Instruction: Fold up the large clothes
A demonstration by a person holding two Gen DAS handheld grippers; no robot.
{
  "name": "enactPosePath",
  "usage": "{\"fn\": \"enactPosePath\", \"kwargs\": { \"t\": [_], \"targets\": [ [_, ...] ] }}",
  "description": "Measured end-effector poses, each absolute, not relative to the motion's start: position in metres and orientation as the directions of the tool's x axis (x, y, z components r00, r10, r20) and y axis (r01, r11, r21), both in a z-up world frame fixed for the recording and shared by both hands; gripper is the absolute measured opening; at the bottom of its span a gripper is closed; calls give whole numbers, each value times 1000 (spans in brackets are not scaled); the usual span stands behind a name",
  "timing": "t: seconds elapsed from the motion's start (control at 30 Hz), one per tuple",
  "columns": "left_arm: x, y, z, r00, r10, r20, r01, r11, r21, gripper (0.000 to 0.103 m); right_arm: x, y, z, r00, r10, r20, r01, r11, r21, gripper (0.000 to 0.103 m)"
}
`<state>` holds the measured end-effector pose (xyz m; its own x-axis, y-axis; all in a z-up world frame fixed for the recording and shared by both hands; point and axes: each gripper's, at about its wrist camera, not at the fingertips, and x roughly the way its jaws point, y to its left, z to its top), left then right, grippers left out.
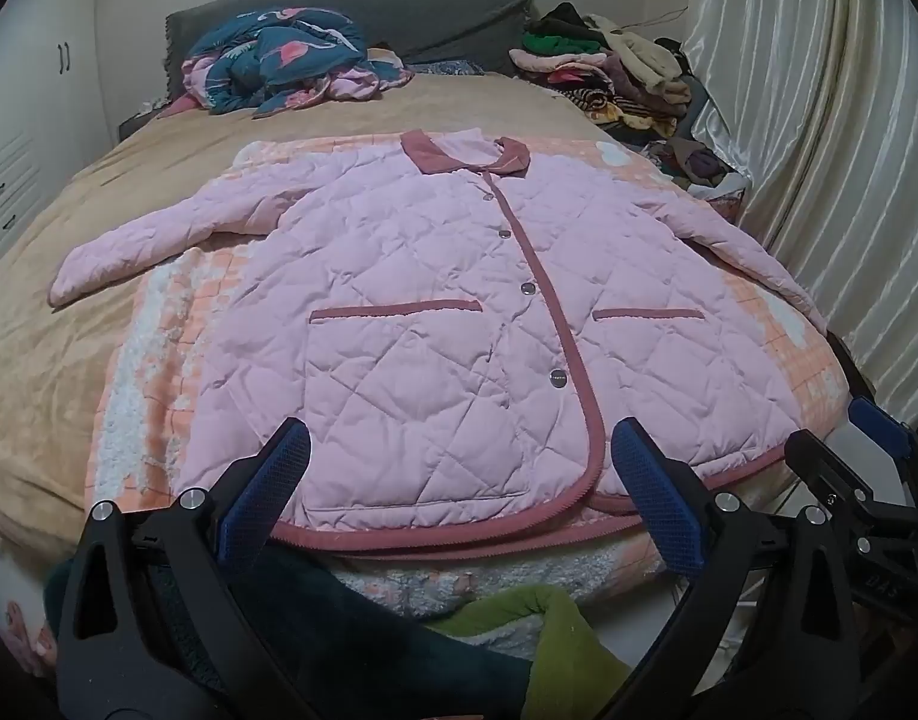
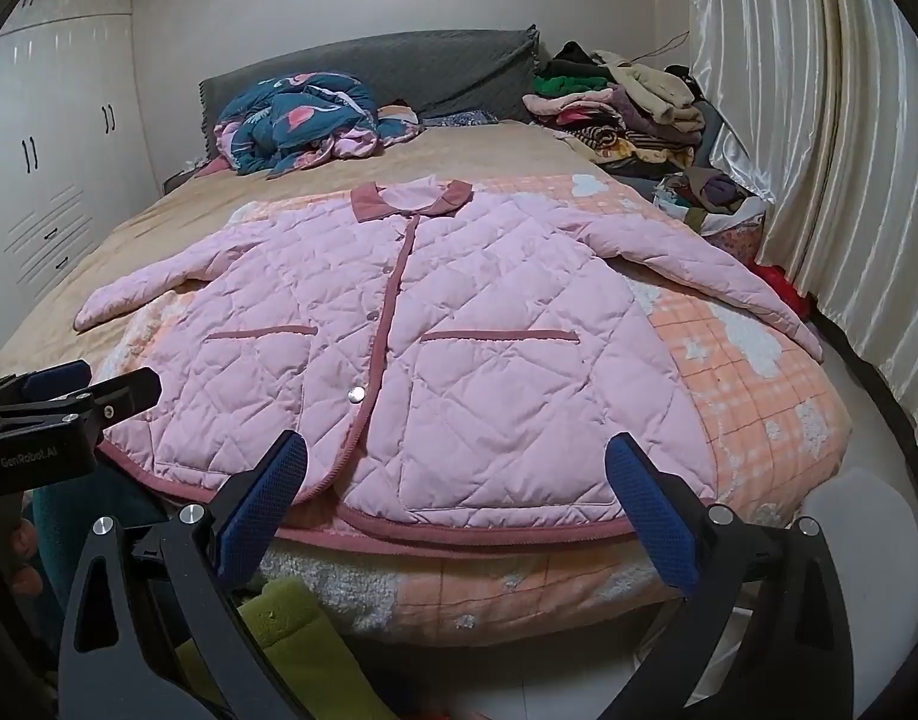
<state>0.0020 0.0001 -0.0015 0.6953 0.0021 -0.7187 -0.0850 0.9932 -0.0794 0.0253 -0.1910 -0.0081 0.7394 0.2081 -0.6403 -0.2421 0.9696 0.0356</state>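
the pink jacket (image 1: 435,324) lies flat, buttoned, mid-frame on the bed (image 1: 51,372). left gripper (image 1: 459,468) and right gripper (image 2: 456,474) hover spread wide and empty above its hem. best next: pinch a sleeve at the cuff and fold it inward smoothly.

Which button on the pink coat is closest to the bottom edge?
The lowest button on the pink quilted coat, below the pocket line. The other buttons run up the trim toward the collar.
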Motion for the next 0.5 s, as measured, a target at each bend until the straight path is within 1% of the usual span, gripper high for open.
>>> {"fn": "enactPosePath", "kwargs": {
  "t": [0.5],
  "targets": [
    [0, 0, 0, 701, 5, -714, -86, 993, -78, 94, 26, -189, -8, 742, 207, -638, -241, 970, 35, 99]
  ]
}}
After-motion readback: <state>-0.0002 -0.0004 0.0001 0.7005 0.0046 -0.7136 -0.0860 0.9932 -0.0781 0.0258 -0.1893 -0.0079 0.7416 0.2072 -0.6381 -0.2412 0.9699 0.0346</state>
